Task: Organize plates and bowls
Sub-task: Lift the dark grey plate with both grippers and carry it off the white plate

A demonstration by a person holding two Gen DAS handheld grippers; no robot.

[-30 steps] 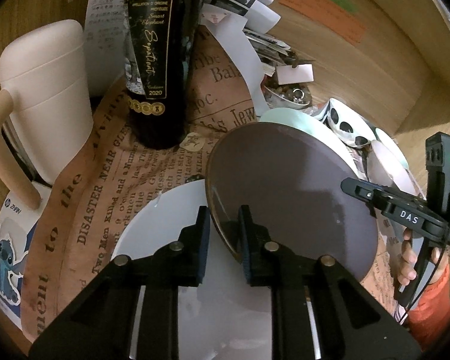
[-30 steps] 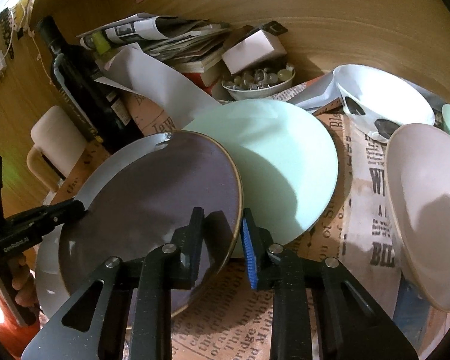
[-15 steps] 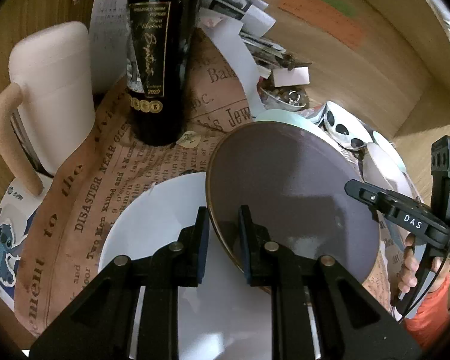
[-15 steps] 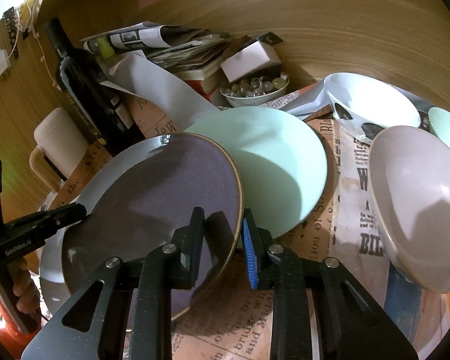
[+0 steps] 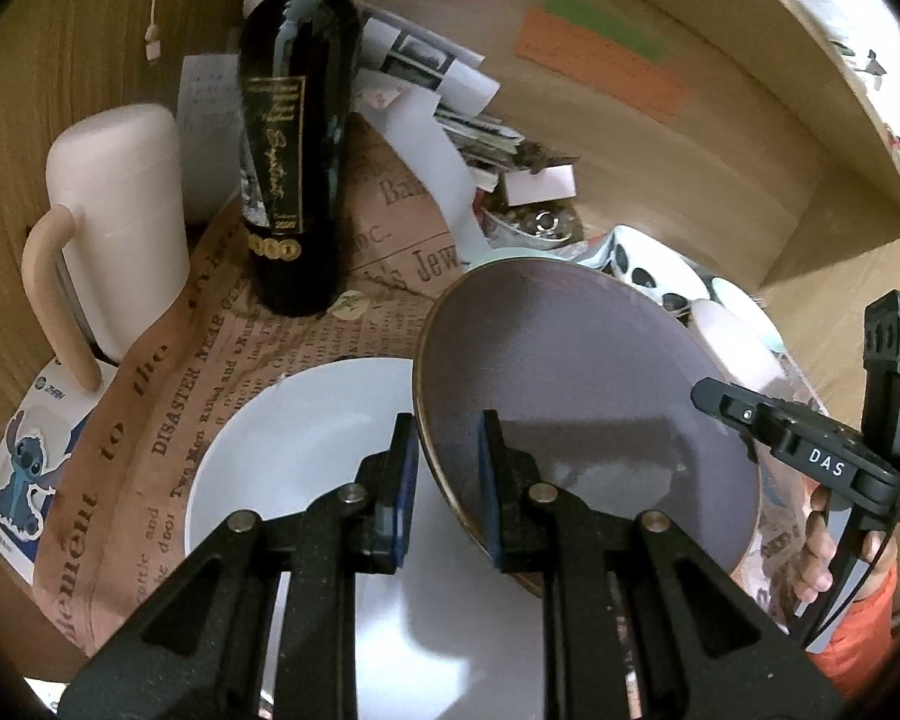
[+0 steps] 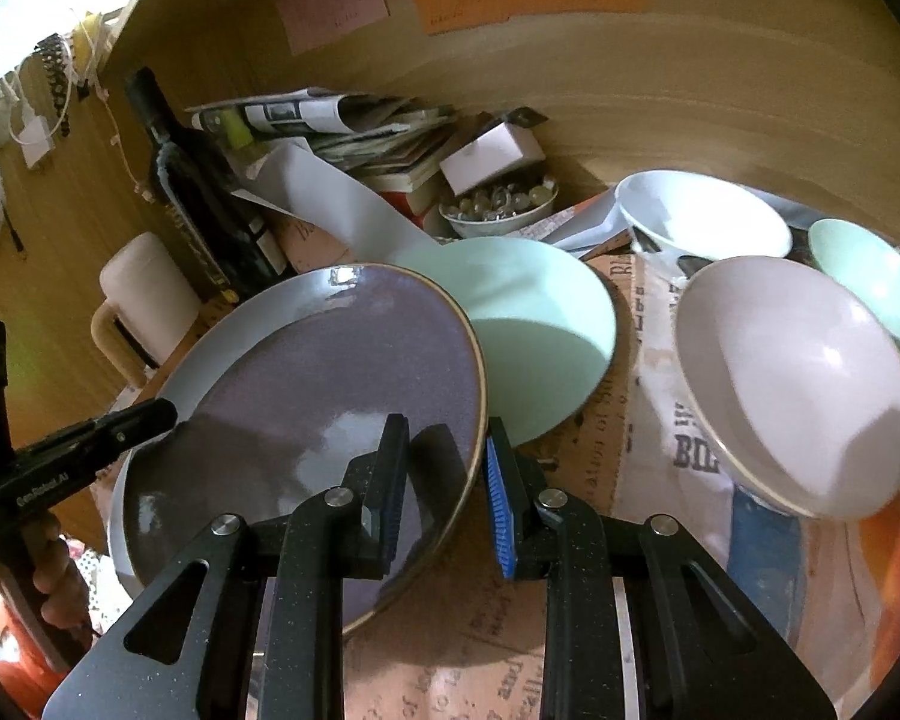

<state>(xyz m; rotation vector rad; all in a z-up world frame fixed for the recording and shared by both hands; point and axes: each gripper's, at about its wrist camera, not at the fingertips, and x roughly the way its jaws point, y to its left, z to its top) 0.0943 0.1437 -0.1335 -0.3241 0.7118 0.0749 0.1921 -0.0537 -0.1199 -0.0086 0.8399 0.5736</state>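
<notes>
Both the left tool (image 5: 447, 480) and the right tool (image 6: 444, 474) straddle opposite rims of the purple plate (image 5: 582, 408), their pads apparently pinching it above the white plate (image 5: 306, 450) on the desk. Lowering it level and centred, then freeing both sides together, should stack it cleanly beside the mint plate (image 6: 540, 324).

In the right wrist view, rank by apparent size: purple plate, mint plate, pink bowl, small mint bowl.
1. purple plate, nearest the camera, so enlarged.
2. pink bowl and mint plate: look alike, and the mint plate is partly hidden, so unranked.
3. small mint bowl, cut by the edge.
</notes>
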